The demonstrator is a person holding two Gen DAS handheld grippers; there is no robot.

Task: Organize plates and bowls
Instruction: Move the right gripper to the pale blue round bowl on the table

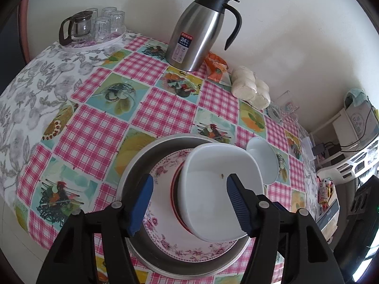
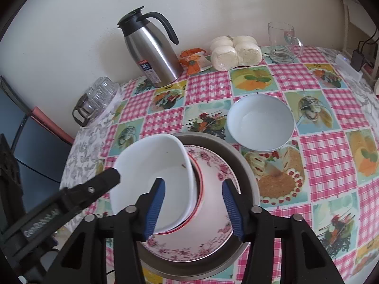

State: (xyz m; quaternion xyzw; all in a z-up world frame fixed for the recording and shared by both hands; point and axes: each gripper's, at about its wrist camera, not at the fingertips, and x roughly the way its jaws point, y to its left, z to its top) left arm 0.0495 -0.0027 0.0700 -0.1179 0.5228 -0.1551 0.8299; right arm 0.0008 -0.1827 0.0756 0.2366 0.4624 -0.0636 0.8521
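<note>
A steel basin (image 1: 136,172) (image 2: 247,172) on the checked tablecloth holds a floral plate (image 1: 163,227) (image 2: 189,248). A red-rimmed bowl (image 1: 173,189) (image 2: 201,189) sits on the plate, and a white square bowl (image 1: 213,189) (image 2: 146,163) rests tilted on top of it. My left gripper (image 1: 189,203) is open over the stack, its right pad in front of the square bowl's inside. My right gripper (image 2: 194,208) is open astride the square bowl's right wall, and neither pad presses on it. One of the left gripper's fingers (image 2: 106,179) reaches the bowl's left rim. A round white bowl (image 1: 263,161) (image 2: 260,123) stands alone beside the basin.
A steel thermos jug (image 1: 201,30) (image 2: 151,52) stands by the wall, next to an orange packet (image 1: 216,67) and a bag of buns (image 1: 251,87) (image 2: 234,52). A tray of glasses (image 1: 94,28) (image 2: 97,99) sits at the table's corner, and a glass mug (image 2: 281,42) at the back right.
</note>
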